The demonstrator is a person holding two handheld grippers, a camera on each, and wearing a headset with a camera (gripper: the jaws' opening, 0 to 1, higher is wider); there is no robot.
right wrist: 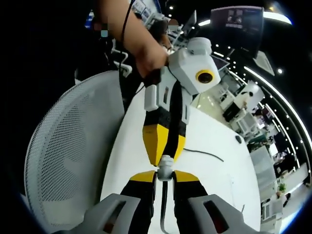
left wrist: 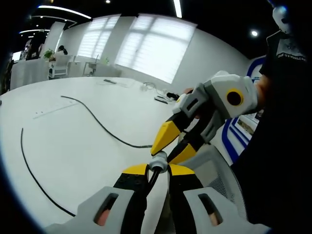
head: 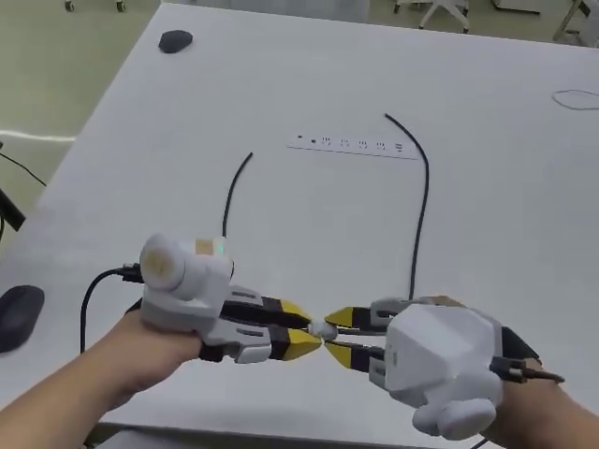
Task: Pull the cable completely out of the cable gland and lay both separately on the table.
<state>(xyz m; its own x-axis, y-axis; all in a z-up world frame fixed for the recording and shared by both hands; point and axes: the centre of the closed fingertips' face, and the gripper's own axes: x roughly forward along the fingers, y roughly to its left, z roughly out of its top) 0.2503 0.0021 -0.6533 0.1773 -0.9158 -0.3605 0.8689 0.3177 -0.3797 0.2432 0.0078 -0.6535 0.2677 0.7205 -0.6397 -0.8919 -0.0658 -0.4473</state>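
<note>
Nearest, the left gripper (left wrist: 158, 170) and right gripper (right wrist: 165, 176) meet tip to tip. Each pair of yellow jaws is pinched in on the small pale cable gland (head: 323, 329), held just above the near edge of the white table (head: 309, 243). The black cable (head: 426, 187) trails from the gland across the tabletop. A second black cable (head: 232, 192) lies to its left, and a white power strip (head: 351, 145) sits beyond both. A dark oval object (head: 175, 40) rests at the far corner. A white mesh chair (right wrist: 63, 156) stands beside the table, and bright windows (left wrist: 151, 48) line the far wall.
</note>
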